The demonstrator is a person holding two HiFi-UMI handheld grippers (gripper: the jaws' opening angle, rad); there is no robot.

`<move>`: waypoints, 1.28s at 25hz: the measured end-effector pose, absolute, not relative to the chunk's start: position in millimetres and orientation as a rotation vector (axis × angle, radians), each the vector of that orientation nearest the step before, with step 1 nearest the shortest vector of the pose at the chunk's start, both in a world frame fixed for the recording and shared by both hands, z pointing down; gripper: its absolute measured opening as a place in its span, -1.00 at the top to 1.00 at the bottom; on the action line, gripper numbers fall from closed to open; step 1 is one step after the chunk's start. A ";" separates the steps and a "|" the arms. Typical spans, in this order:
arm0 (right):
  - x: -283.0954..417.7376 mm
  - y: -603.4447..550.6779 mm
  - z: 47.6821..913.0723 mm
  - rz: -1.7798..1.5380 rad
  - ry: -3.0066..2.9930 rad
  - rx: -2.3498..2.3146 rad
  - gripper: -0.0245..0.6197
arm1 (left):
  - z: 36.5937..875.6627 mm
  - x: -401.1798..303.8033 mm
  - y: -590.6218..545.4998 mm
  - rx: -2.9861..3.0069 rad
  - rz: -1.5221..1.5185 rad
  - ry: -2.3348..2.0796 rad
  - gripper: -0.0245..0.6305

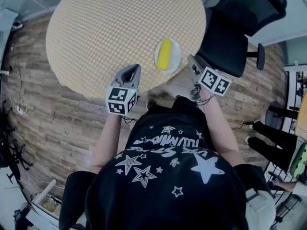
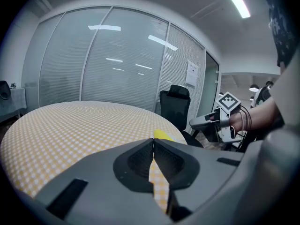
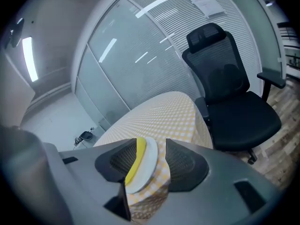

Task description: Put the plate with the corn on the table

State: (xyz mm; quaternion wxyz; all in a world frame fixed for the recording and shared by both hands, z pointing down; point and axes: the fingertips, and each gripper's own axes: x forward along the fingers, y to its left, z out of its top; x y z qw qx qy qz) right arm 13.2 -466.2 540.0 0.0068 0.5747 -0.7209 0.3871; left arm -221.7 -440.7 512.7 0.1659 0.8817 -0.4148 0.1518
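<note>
The white plate (image 1: 177, 51) with the yellow corn (image 1: 165, 54) lying on it rests on the round checked table (image 1: 115, 28), close to the edge nearest the person. The right tool (image 1: 193, 61) is just beside it, jaws wide apart and gripping nothing. The left tool (image 1: 130, 73) is over the table edge, its jaws closed together and empty. A black office chair (image 1: 235, 28) stands by the table.

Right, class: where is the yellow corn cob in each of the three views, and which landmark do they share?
Head view: yellow corn cob on its round white plate, at the yellow-checked table's near edge, right of centre.
Left gripper view: only a yellow sliver, just below centre.
Right gripper view: low, left of centre, on the plate.
Shared landmark: the black office chair, right of the table throughout.
</note>
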 end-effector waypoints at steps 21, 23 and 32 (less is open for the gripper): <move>49.0 -409.2 504.3 1.192 -2.496 1.587 0.74 | 483.8 -160.4 -375.5 2.479 0.386 -1.307 0.90; 59.4 -394.9 504.8 1.188 -2.507 1.570 0.74 | 482.3 -151.4 -363.1 2.475 0.383 -1.322 0.90; 116.2 -338.0 501.3 1.177 -2.583 1.499 0.74 | 474.3 -99.5 -302.8 2.452 0.355 -1.416 0.90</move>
